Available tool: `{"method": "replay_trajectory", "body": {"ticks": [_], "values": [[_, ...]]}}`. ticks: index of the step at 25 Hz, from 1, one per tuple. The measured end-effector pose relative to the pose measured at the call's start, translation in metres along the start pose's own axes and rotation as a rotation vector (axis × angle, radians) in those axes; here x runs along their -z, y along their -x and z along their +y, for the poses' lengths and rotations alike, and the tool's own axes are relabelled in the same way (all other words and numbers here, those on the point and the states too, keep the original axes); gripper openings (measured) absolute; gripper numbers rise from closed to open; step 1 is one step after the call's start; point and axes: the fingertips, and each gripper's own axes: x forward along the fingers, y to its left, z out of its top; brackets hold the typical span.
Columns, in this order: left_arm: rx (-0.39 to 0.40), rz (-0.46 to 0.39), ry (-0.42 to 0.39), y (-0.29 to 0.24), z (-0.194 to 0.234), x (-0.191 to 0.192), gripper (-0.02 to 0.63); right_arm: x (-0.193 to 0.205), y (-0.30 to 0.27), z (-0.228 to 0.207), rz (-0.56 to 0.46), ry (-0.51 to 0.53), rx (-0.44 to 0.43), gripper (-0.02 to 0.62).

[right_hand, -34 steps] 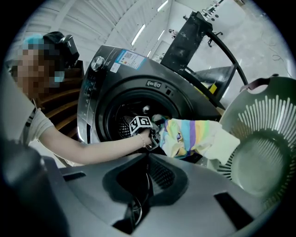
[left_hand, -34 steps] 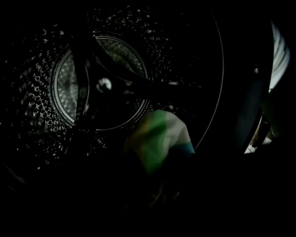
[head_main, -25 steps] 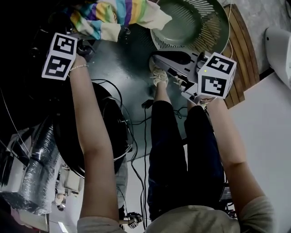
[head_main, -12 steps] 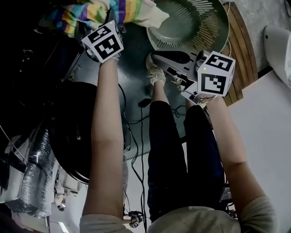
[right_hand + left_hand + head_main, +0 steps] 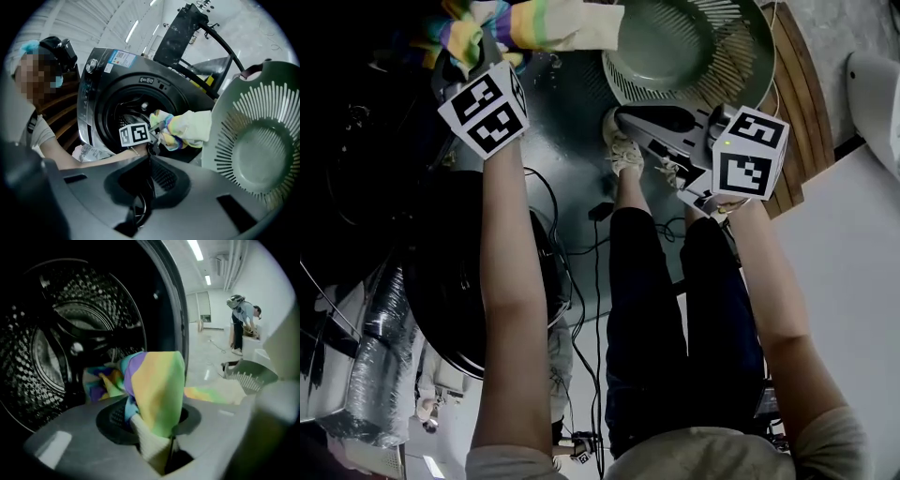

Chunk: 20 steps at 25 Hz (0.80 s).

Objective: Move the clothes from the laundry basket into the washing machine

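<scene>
A rainbow-striped cloth (image 5: 534,23) hangs between the laundry basket and the washing machine's dark drum mouth (image 5: 356,141). My left gripper (image 5: 473,42) is shut on it. Its jaws have just been closing, and the cloth (image 5: 154,390) rises from between them in front of the drum (image 5: 61,348). The right gripper view shows the cloth (image 5: 187,129) held at the washing machine (image 5: 101,89). The green slatted basket (image 5: 675,52) lies tipped on its side with nothing in it. My right gripper (image 5: 623,117) is shut with nothing in it, beside the basket (image 5: 262,154).
The open round washer door (image 5: 478,281) lies below my left arm. Black cables (image 5: 595,244) run across the floor by the person's legs and shoe (image 5: 623,155). A wooden board (image 5: 797,103) sits behind the basket, and a foil duct (image 5: 384,347) lies at the lower left.
My left gripper swung right to the striped cloth, closed on it, then pulled it left and down toward the drum. The right gripper has stayed where it was.
</scene>
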Motion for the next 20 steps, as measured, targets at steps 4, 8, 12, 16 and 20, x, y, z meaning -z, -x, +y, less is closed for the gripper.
{"method": "replay_trajectory", "body": {"ticks": [4, 8, 12, 16, 20], "values": [[-0.129, -0.111, -0.012, 0.016, 0.056, -0.041, 0.143, -0.005, -0.003, 0.009, -0.001, 0.012, -0.033, 0.014], [-0.183, -0.138, -0.032, -0.004, 0.09, -0.065, 0.151, -0.007, -0.004, 0.01, 0.003, 0.021, -0.041, 0.014], [-0.169, -0.103, 0.047, -0.034, 0.096, -0.059, 0.22, -0.004, -0.006, 0.01, 0.009, 0.02, -0.053, 0.015], [-0.14, -0.09, 0.095, -0.035, 0.087, -0.05, 0.261, -0.008, -0.003, 0.018, -0.029, 0.038, -0.091, 0.015], [-0.158, -0.192, 0.145, 0.02, 0.079, -0.06, 0.301, -0.01, -0.003, 0.026, -0.057, 0.041, -0.113, 0.015]]}}
